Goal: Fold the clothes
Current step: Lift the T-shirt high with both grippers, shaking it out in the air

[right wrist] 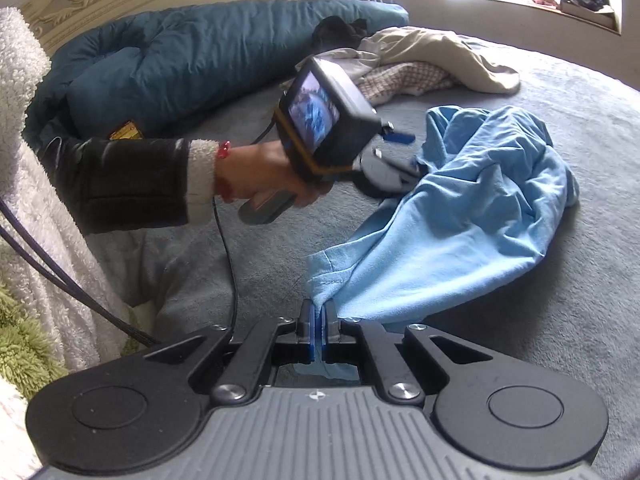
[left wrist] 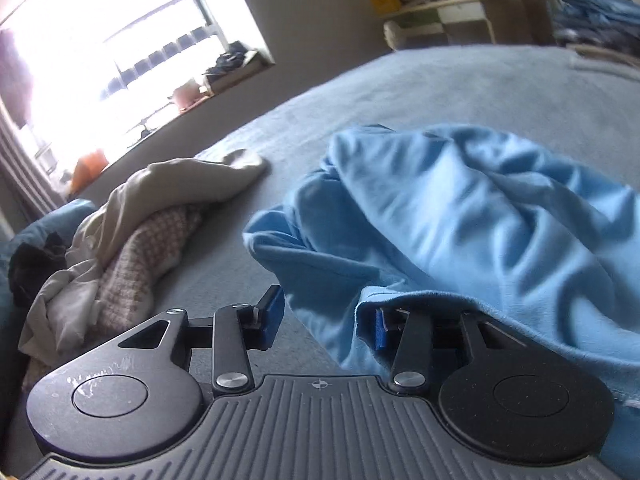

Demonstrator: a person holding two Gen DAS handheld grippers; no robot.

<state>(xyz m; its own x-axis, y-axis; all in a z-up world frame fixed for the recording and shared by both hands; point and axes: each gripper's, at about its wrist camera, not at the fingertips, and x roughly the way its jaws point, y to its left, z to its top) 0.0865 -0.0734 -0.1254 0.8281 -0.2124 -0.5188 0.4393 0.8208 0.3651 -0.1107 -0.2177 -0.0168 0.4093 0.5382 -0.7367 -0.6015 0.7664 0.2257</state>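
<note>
shirt [right wrist: 472, 216] on bed [right wrist: 560, 340], clothes pile [right wrist: 420, 64] behind, duvet [right wrist: 180, 64] left

The right-hand finger [left wrist: 380, 330] of the left gripper [left wrist: 326, 320] is draped by the light blue garment [left wrist: 460, 220], and the garment is cut off at the 3 o'clock edge of the left wrist view. The cloth inside the right gripper [right wrist: 319, 334] is hidden between the pads. The picture on the camera screen [right wrist: 314, 114] is too small to be read. The window [left wrist: 100, 48] at 10 o'clock is overexposed; nothing outside can be told.
</note>
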